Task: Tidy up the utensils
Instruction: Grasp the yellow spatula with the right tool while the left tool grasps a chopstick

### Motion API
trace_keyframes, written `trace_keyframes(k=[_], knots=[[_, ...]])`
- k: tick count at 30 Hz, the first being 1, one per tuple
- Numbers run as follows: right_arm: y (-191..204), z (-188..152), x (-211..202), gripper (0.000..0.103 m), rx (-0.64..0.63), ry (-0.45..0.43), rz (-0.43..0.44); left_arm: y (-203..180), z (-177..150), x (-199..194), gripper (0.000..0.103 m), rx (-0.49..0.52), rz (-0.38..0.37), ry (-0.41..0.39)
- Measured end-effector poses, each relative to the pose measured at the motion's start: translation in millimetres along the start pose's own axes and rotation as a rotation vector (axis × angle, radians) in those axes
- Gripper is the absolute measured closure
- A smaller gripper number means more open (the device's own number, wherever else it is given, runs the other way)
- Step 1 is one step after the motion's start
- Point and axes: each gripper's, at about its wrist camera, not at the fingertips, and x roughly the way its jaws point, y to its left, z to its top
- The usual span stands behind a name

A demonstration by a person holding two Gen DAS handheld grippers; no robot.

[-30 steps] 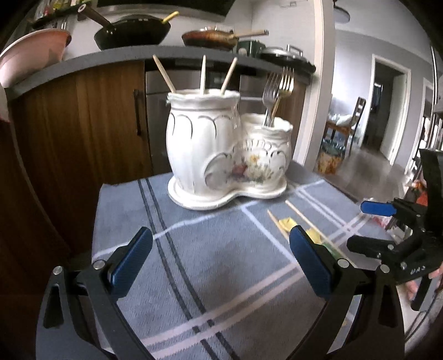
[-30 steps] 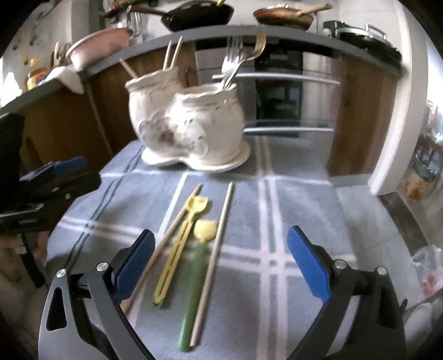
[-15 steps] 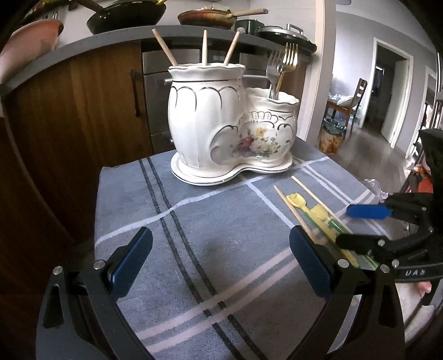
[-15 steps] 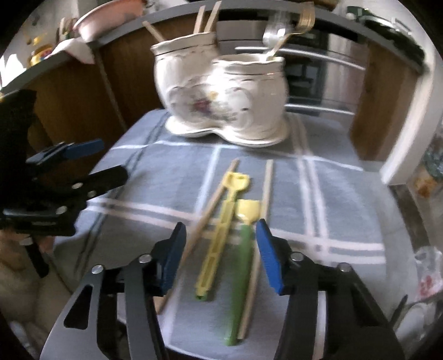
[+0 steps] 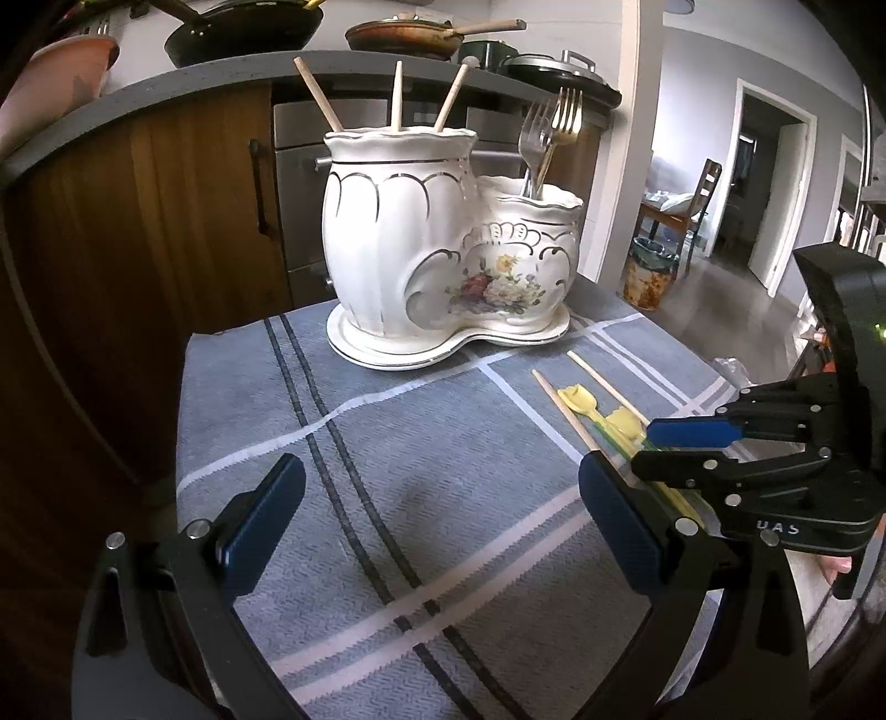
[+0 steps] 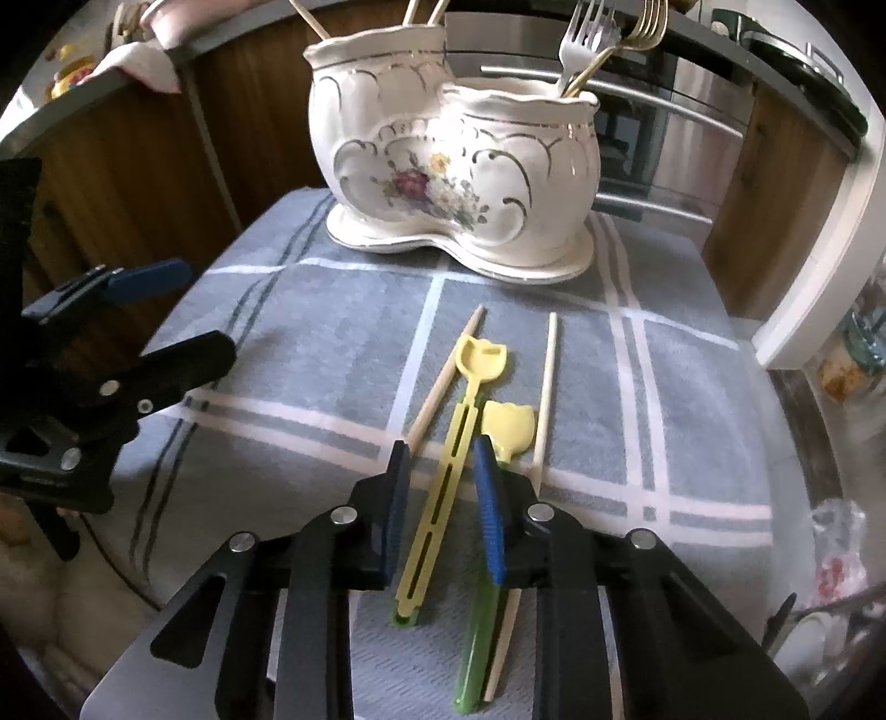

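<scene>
A white floral two-pot ceramic holder stands at the far side of the grey cloth; its taller pot holds chopsticks, its lower pot forks. On the cloth lie two loose chopsticks, a yellow spatula-like utensil and a green-handled one with a yellow head. My right gripper is low over the cloth, jaws partly closed around the yellow utensil's handle, not clamping it. It also shows in the left wrist view. My left gripper is open and empty.
Wooden cabinets and an oven stand behind the table under a counter with pans. The cloth's edges drop off at left and right. A doorway and a chair are at far right.
My right gripper has moved down and forward onto the yellow utensil and its jaws have narrowed from wide open. My left gripper has lowered, staying open.
</scene>
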Motion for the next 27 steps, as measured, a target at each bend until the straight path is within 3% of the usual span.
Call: trace_keyframes(k=[9,15,27], knots=[[-3,7,17,0.084,0.010,0.029,-0.013,0,0,0,0.005,0.002,-0.010,0.000],[-8,5,15,0.091,0.032,-0.001,0.011,0,-1,1,0.005,-0.005,-0.007,0.007],[-55,-6,-40,0.092,0.156,-0.308,0.147,-37,5,14,0.006,0.008,0.010,0.096]])
